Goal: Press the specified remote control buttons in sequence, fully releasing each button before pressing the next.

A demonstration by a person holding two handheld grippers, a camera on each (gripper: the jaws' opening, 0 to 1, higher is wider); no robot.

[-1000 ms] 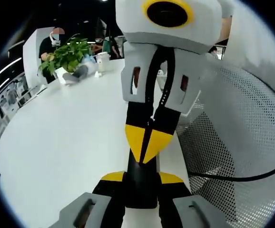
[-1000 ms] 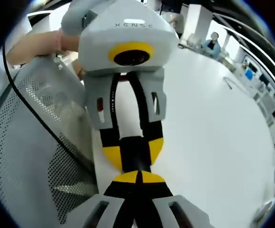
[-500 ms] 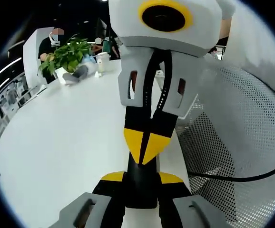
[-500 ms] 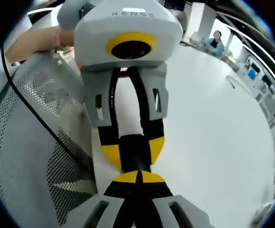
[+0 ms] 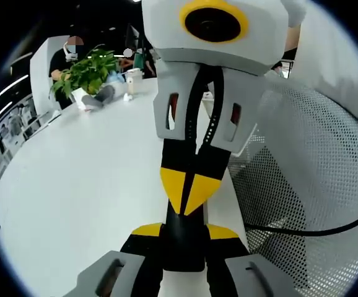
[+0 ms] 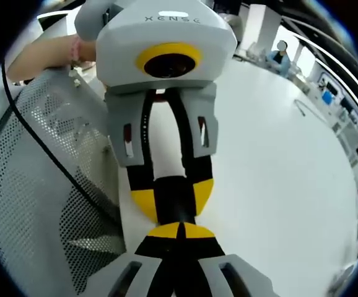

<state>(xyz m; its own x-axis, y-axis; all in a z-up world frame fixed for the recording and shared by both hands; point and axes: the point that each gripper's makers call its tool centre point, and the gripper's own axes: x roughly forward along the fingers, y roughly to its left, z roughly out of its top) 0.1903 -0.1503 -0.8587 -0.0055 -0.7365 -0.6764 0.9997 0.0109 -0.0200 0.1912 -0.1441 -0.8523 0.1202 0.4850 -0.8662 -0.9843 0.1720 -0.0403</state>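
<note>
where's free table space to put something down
The table is bare between the left tongs and the far plant and cup. Crowded at the near edge: right tongs meet the held remote beside the mesh chair.

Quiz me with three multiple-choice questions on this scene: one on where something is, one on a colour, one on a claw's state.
1. The potted plant stands:
A) at the far end of the table
B) on a shelf
C) between the claws
2. The claw tips are:
A) red
B) yellow
C) green
3. The left claw is:
A) wide open
B) shut on the black remote
C) holding a cup
Answers: A, it sits far back on the white top; B, both pairs show yellow; B, the remote is clamped there, with the shut right claw pointing onto it.
</note>
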